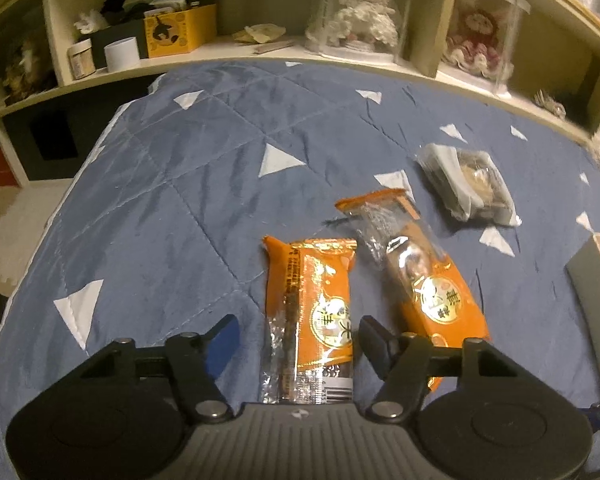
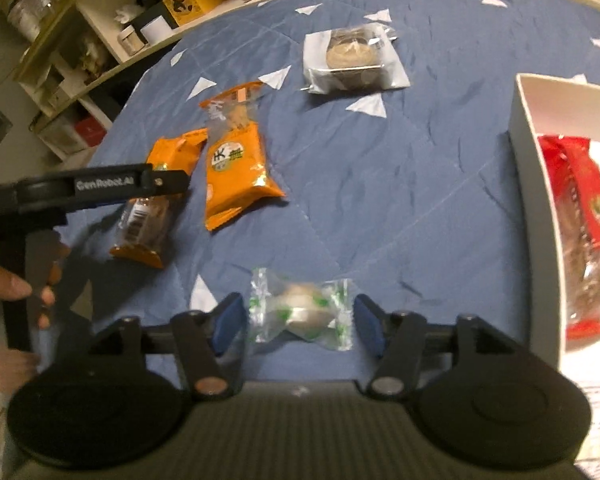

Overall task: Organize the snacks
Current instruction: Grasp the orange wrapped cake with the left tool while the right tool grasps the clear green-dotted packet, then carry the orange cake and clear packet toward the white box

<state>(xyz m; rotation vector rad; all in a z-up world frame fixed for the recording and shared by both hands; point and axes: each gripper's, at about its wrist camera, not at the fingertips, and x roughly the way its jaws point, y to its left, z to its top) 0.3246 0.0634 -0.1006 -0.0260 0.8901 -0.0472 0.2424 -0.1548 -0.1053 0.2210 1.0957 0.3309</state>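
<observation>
My left gripper point(image 1: 298, 334) is open, its jaws on either side of an orange snack pack point(image 1: 314, 312) lying on the blue quilt point(image 1: 180, 184). A second orange pack point(image 1: 420, 280) lies just right of it. A clear-wrapped pastry in a grey tray point(image 1: 468, 186) lies farther right. My right gripper point(image 2: 298, 320) is open around a small clear candy with green print point(image 2: 300, 308). In the right wrist view I see the left gripper point(image 2: 168, 182) over the first orange pack point(image 2: 156, 208), the second pack point(image 2: 236, 164) and the pastry point(image 2: 354, 60).
A white box point(image 2: 536, 184) at the right holds a red snack pack point(image 2: 580, 200); its corner shows in the left wrist view point(image 1: 596, 280). Shelves point(image 1: 260, 56) with jars, a yellow box point(image 1: 180, 32) and clutter run along the quilt's far edge.
</observation>
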